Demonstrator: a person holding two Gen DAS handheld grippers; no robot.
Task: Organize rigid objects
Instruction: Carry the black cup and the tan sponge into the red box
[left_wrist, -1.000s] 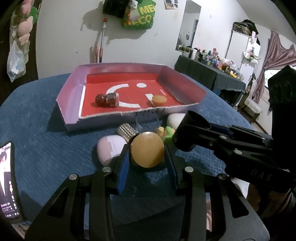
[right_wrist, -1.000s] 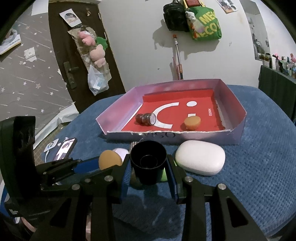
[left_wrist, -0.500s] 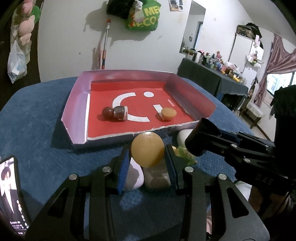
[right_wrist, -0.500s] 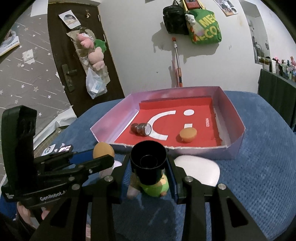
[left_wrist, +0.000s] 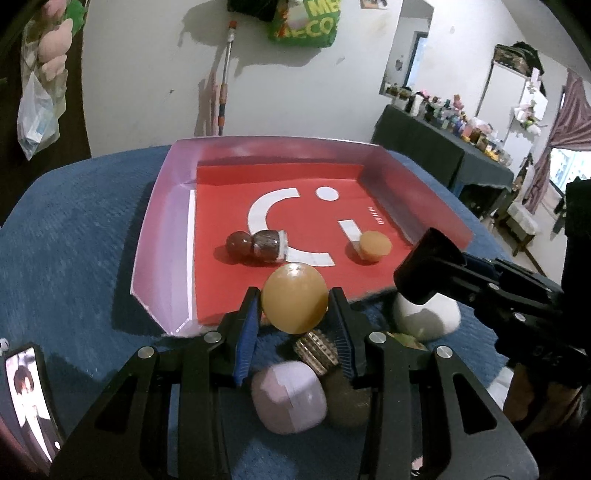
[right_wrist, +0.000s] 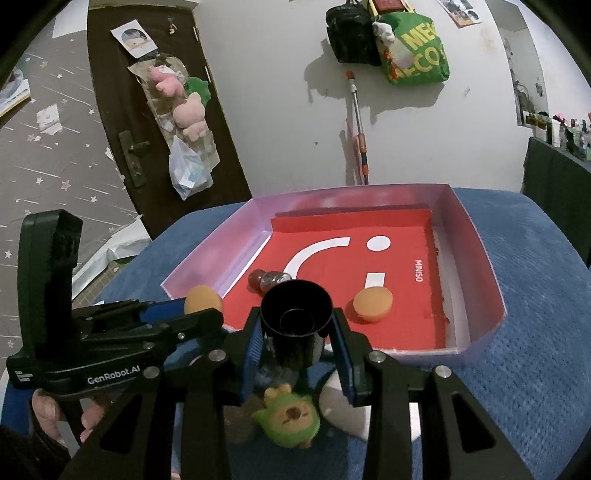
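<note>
so 2 tools, both clamped: left tool (left_wrist: 294, 314) w/ 1 orange ball (left_wrist: 294, 297), right tool (right_wrist: 296, 334) w/ 1 black cup (right_wrist: 295, 325)

Both wrist views sit close above the blue table (left_wrist: 66, 236), looking forward and down. Shared: pink tray (left_wrist: 155, 236) (right_wrist: 476, 243), white wall behind; each catches the other gripper.

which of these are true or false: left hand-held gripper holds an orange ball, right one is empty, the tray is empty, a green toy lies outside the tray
1. The left hand-held gripper holds an orange ball: true.
2. The right hand-held gripper is empty: false, it grips a black cup.
3. The tray is empty: false, a small brown bottle and an orange disc lie in it.
4. A green toy lies outside the tray: true.
</note>
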